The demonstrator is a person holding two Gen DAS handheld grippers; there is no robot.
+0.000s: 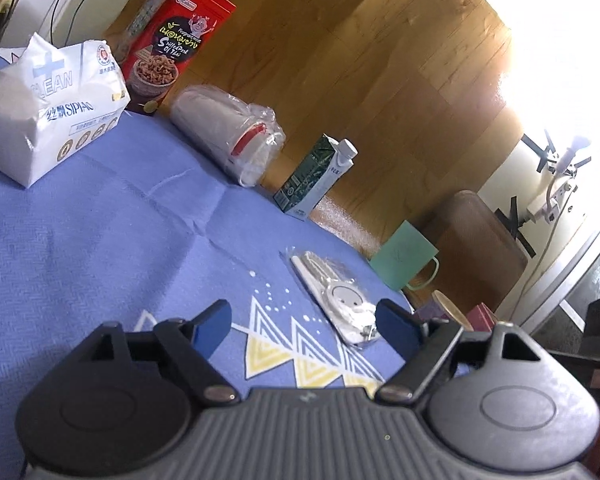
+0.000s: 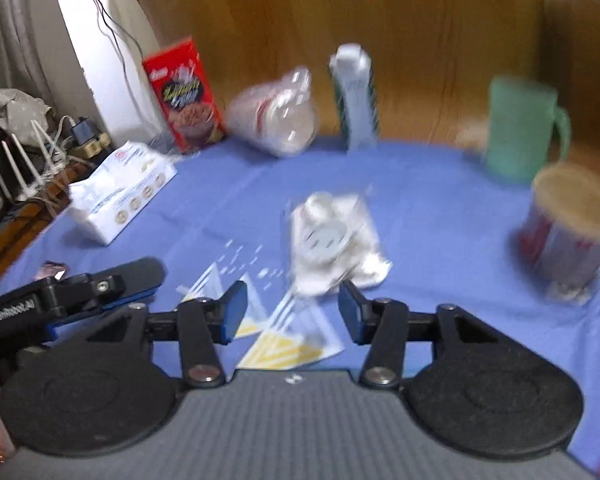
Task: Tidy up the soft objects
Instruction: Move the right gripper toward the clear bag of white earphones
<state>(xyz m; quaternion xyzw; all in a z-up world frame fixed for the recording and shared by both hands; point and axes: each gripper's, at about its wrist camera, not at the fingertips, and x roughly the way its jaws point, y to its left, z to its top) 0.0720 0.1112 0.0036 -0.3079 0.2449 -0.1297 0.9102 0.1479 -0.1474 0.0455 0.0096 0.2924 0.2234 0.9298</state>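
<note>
1. Tissue pack point(image 1: 40, 108), printed "CLEAN" and "SIPIAO", is lying at the upper left of the left wrist view on the blue cloth point(image 1: 80, 260).
2. Red box point(image 1: 168, 40) behind it is showing "Fragrant meat" and "Spiced Pork".
3. Bagged white pouch point(image 1: 336, 300) is sitting low and centre, just ahead of the left gripper point(image 1: 304, 326), whose fingers are standing wide and holding nothing.
4. Right gripper point(image 2: 292, 312) is also gaping empty, the pouch just beyond its tips.
5. Left gripper's body, at the lower left of the right wrist view, is bearing blurred lettering I cannot read.
</note>
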